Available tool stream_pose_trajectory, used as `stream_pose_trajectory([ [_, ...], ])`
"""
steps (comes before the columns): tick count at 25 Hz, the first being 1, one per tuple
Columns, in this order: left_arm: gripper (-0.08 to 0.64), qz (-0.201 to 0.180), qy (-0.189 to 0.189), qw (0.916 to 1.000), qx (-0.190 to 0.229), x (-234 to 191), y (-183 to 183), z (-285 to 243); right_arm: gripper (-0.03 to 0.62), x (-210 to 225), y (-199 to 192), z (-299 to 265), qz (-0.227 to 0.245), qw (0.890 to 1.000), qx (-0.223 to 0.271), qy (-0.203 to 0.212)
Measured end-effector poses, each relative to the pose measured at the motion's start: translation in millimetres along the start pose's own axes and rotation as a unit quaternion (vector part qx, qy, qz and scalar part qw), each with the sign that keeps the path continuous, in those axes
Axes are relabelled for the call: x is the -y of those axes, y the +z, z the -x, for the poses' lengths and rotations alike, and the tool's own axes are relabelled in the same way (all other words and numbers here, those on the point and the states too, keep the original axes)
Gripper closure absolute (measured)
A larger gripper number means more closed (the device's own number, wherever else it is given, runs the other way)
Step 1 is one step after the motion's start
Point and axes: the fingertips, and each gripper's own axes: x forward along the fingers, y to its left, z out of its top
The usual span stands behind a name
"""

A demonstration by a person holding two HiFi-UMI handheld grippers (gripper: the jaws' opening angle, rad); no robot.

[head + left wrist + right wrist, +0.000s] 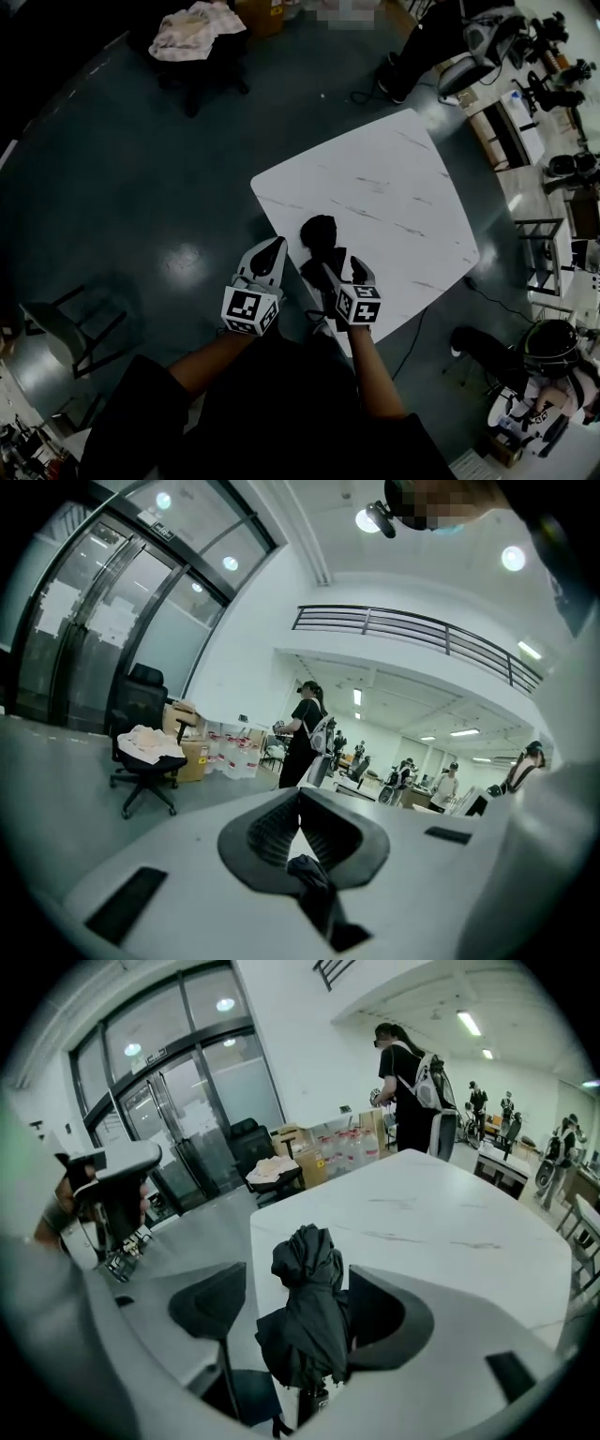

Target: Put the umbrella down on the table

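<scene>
The white table (394,187) spreads ahead of both claws, its near corner just under them. The folded black umbrella (309,1316) sits inside the right gripper (345,270), with its long axis running straight out along the jaws, bunched tip forward over the tabletop and handle back toward the wrist. Those jaws stand apart. The bundle leans on the outer one and shows a gap to the inner one, so this looks like cradling, not clamping. The left gripper (300,799), just beside the right one, has its jaws drawn together on a dark strap (309,874) low between them, probably the umbrella's. The right claw is nearer, so laying the umbrella flat likely means tipping it forward.
</scene>
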Motion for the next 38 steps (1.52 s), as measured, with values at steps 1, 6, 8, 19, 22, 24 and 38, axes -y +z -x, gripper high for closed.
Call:
stream_pose_trajectory([
  [1,0.543,-0.004,0.005,1.0000,0.002,9,-1,5,0.236,0,1,11,0.001,1.000,0.015,0.007],
  [6,0.543,-0.023,0.018,0.9995,0.011,77,-21,41,0.401,4,-6,79,0.037,0.995,0.077,0.054],
  [8,0.543,-0.046,0.026,0.9984,0.018,111,-31,58,0.494,9,-13,115,0.053,0.990,0.111,0.069],
  [19,0.543,-0.055,0.097,0.9917,0.063,276,-62,147,0.574,1,-45,288,0.122,0.948,0.246,0.163],
  [22,0.543,-0.068,0.078,0.9916,0.079,316,-57,164,0.574,-6,-50,322,0.142,0.938,0.268,0.167],
  [24,0.543,-0.089,0.067,0.9895,0.092,337,-52,174,0.574,-10,-52,343,0.149,0.932,0.288,0.164],
  [38,0.543,-0.088,0.074,0.9836,0.139,362,-44,269,0.574,-84,-105,419,0.182,0.914,0.338,0.130],
])
